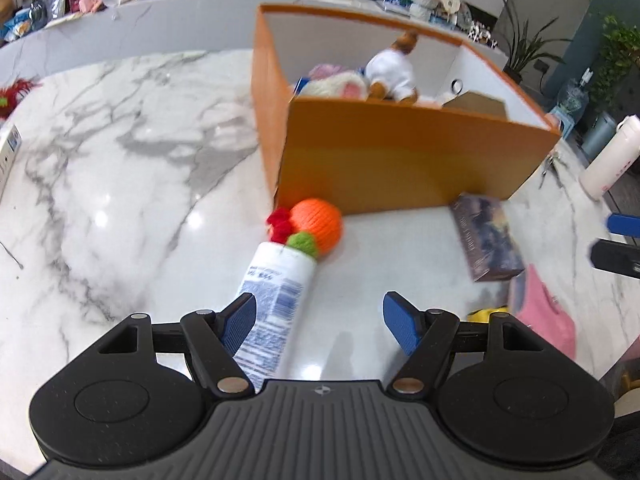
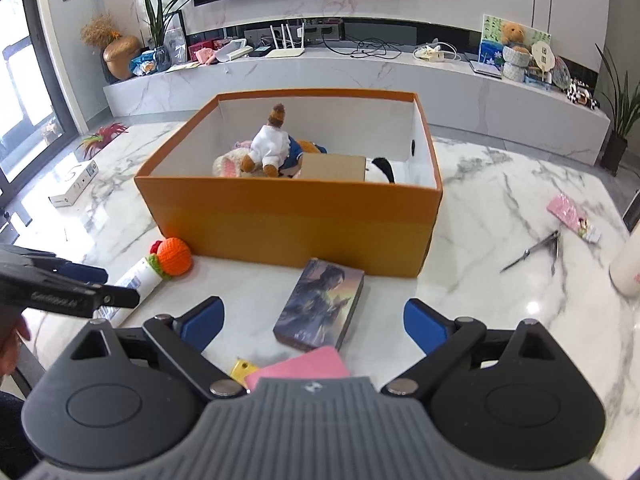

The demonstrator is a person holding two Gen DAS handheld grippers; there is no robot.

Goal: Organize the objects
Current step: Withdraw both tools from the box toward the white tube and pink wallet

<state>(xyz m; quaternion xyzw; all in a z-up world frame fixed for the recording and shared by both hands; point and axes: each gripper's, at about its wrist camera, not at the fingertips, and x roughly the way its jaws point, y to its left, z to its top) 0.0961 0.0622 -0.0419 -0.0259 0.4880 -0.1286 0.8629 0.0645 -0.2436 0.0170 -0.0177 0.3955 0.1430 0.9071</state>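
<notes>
1. Two hand-held grippers over a white marble worktop [image 2: 500, 200]; an orange box [image 2: 296, 220] stands in the middle, open top, white inside.
2. Left hand-held gripper [image 1: 320, 320]: jaws apart at a middling width, nothing clamped. A white tube [image 1: 276, 300] lies on the worktop under them, running from about 6 toward 12 o'clock, right beside the left pad; cannot tell if the pad touches it.
3. Cap end of the tube meets a crocheted orange ball [image 1: 318, 226] with red and green trim. In the left wrist view the ball sits at 12 o'clock from the gripper, tight to the box's near corner.
4. Right hand-held gripper [image 2: 316, 320]: jaws wide, nothing between the pads. No earlier frame, so only the state is given.
5. A printed carton [image 2: 324, 308] with figure artwork lies flat at 12 o'clock from the right gripper, its far end near the box's front wall, apart from both pads.
6. A pink flat item [image 2: 300, 368] and a yellow piece [image 2: 242, 370] lie at 6 o'clock of the carton, partly hidden by the gripper body.
7. Inside the box: a plush bear in a white shirt [image 2: 270, 148], a cream and pink plush [image 2: 228, 166], a brown cardboard piece [image 2: 334, 168], and a black and white plush [image 2: 382, 170].
8. At 3 o'clock of the box: scissors [image 2: 536, 250], a pink packet [image 2: 570, 210], and a white bottle [image 2: 628, 264] at the frame edge.
9. At 9 o'clock of the box: a white carton [image 2: 76, 184], well apart.
</notes>
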